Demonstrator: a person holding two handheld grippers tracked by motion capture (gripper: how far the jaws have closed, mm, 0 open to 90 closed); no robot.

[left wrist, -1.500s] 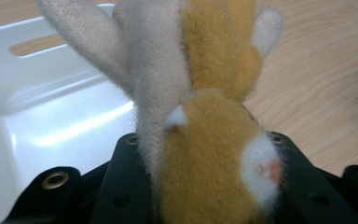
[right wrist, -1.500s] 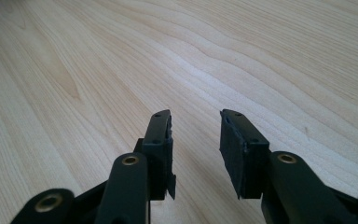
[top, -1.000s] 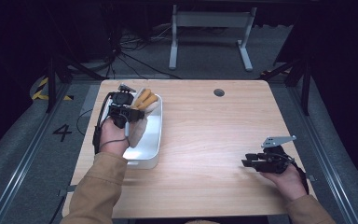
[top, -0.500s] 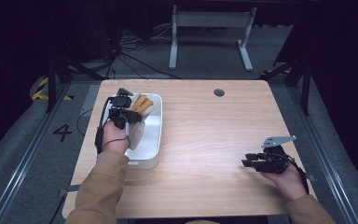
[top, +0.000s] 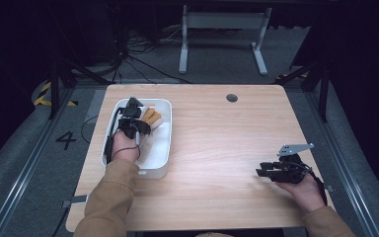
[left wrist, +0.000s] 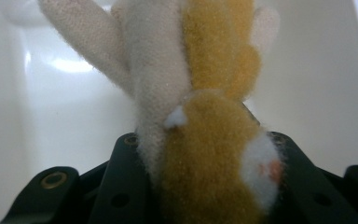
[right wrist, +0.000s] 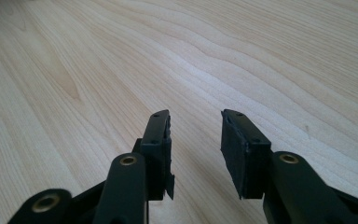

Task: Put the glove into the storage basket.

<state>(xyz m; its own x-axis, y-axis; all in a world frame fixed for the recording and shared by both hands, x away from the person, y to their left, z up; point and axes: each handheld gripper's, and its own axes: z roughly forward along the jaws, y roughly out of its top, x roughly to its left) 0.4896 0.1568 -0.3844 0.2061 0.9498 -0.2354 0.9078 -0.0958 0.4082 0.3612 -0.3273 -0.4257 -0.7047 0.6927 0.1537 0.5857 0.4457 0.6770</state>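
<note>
Left gripper [top: 137, 109] clamped on fuzzy tan-and-cream plush toy [left wrist: 200, 140] inside white plastic bin [top: 162, 154]; probably best lifted straight, clearing rim; right gripper [right wrist: 196, 140] parted, empty.

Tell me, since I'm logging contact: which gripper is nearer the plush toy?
Left. The left gripper has its jaws around the plush toy inside the white bin; the right gripper rests far across the table, open.

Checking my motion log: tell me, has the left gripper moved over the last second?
Yes. The left gripper, shut on the plush toy, has drifted slightly toward the person along the white tray.
</note>
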